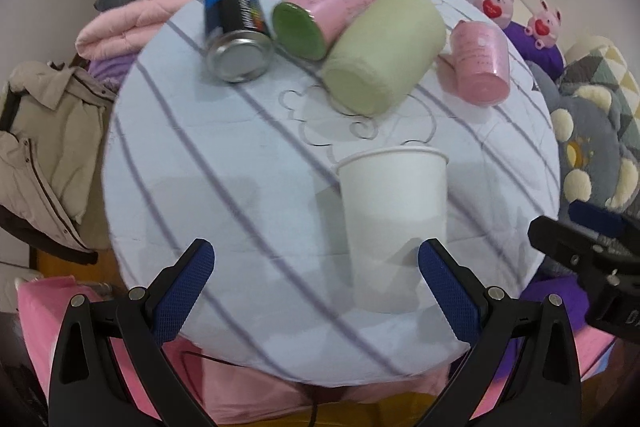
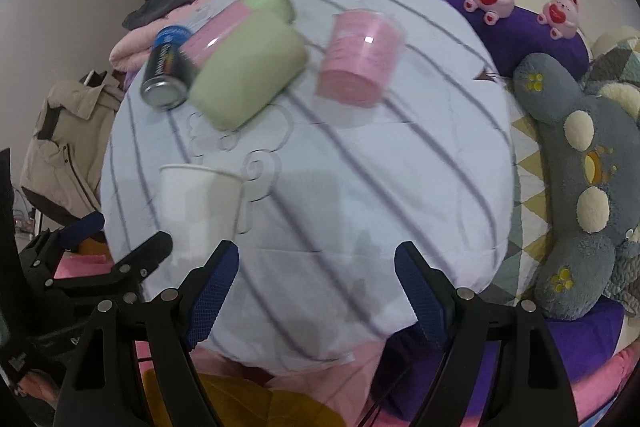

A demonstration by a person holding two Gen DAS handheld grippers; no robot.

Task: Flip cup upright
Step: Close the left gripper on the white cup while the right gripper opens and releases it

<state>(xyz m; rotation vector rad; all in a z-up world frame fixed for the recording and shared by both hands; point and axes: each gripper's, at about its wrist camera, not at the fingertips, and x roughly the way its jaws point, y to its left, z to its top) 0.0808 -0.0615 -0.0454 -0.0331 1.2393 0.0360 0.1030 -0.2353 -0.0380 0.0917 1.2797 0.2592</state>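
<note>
We see white paper cup (image 1: 394, 227) upright mid-frame on striped quilt (image 1: 224, 163); left gripper (image 1: 316, 263) wide, right gripper (image 2: 316, 267) wide, both holding nothing.

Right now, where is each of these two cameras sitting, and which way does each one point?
Left wrist: rides the left gripper, facing forward over the striped cushion at the upright white paper cup; own open fingers show, right gripper at the edge.
Right wrist: rides the right gripper, same direction; own open fingers, left gripper alongside.
Shared: cup, cushion, fallen green cup.
</note>
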